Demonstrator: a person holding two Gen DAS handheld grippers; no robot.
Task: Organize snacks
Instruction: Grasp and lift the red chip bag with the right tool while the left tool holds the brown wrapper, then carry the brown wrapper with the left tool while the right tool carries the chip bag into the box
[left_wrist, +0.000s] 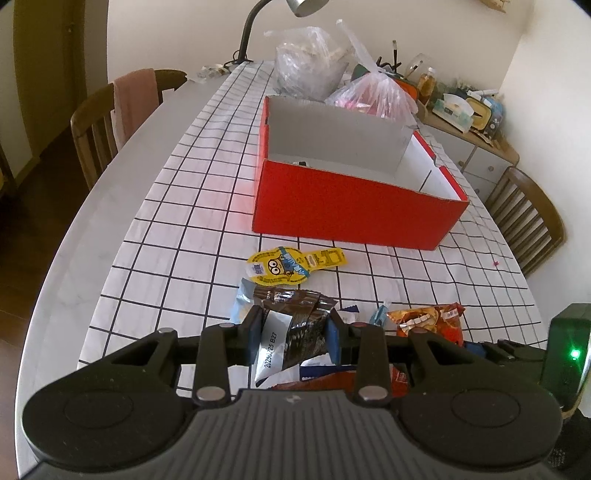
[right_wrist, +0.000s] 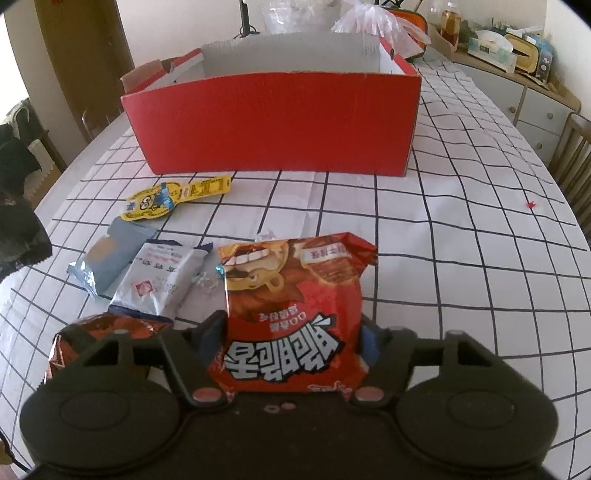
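In the left wrist view, the left gripper (left_wrist: 293, 338) tilts down over the tabletop (left_wrist: 207, 206), its jaws fully closed on a dark brown snack packet (left_wrist: 295, 332) whose long axis runs away from the jaws. Beyond it stands the red box (left_wrist: 354, 210), mostly empty. In the right wrist view, the right gripper (right_wrist: 293, 339) also tilts down, jaws partly open and pressing the sides of a red snack bag (right_wrist: 291, 310), printed upside down, its length pointing toward the box.

Snacks (right_wrist: 162, 273) lie before the box (right_wrist: 273, 122) (on the tablecloth (right_wrist: 461, 258)).
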